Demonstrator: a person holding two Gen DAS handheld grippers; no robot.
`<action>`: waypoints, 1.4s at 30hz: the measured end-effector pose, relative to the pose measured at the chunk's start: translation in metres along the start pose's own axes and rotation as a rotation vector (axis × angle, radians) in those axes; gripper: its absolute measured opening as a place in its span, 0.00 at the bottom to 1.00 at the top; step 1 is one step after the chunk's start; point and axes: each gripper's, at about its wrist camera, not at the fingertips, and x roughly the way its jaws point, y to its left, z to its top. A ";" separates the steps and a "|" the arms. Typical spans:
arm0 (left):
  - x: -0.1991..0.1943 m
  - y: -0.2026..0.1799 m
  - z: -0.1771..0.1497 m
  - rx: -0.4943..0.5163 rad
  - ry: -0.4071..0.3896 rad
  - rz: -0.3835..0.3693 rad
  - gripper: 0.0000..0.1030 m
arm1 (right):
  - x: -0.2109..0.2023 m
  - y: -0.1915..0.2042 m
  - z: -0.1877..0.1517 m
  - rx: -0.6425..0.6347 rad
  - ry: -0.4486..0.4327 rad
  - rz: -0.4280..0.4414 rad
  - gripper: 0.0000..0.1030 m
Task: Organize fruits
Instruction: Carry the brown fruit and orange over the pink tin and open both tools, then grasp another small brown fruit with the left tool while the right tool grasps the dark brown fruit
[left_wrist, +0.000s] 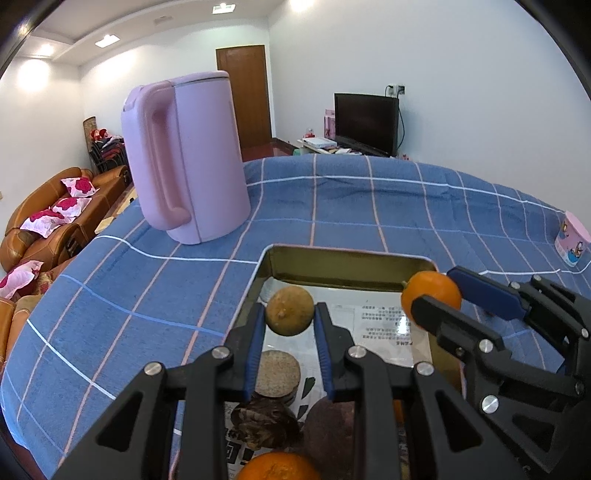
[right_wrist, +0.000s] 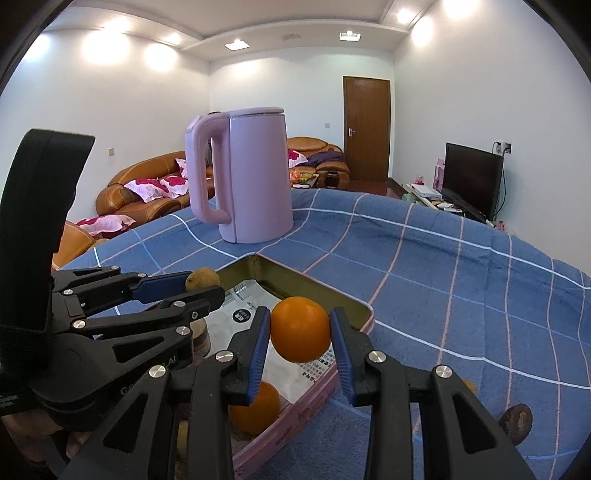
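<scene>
both grippers are carrying fruit over the shallow rectangular metal tin (left_wrist: 347, 264) with a pink outer wall, which sits on the blue checked cloth (left_wrist: 155, 288) covering the table. step looks like placing: each fruit hangs above the tin's paper-lined floor, not yet set down.

left gripper (left_wrist: 290, 315): jaws nearly closed, blue pads pinching a small brownish-green round fruit (left_wrist: 290, 310) on both sides, over the far part of the tin. right gripper (right_wrist: 300, 330): jaws narrowly apart, clamped on a bright orange round citrus (right_wrist: 300, 328) near the tin's right rim.

already in the tin: another orange (right_wrist: 256, 408), a round cork coaster stack (left_wrist: 277, 373), a dark wrinkled fruit (left_wrist: 264, 422), a purplish round fruit (left_wrist: 328, 424). a brown fruit (right_wrist: 516, 422) lies outside on the cloth, likely still to collect.

next move probably: lower each fruit to a free patch of the floor, open the jaws gently so nothing rolls. pale lilac plastic electric kettle (right_wrist: 255, 173) stands behind the tin, well apart.
</scene>
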 end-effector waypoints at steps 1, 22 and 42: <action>0.001 -0.001 0.000 0.003 0.002 0.001 0.27 | 0.000 0.000 0.000 0.000 0.002 0.002 0.34; 0.003 -0.007 -0.002 0.030 0.028 0.042 0.54 | 0.001 -0.008 -0.004 0.037 0.019 0.025 0.35; -0.027 -0.055 -0.004 0.054 -0.036 -0.024 0.74 | -0.058 -0.076 -0.028 0.073 0.009 -0.236 0.49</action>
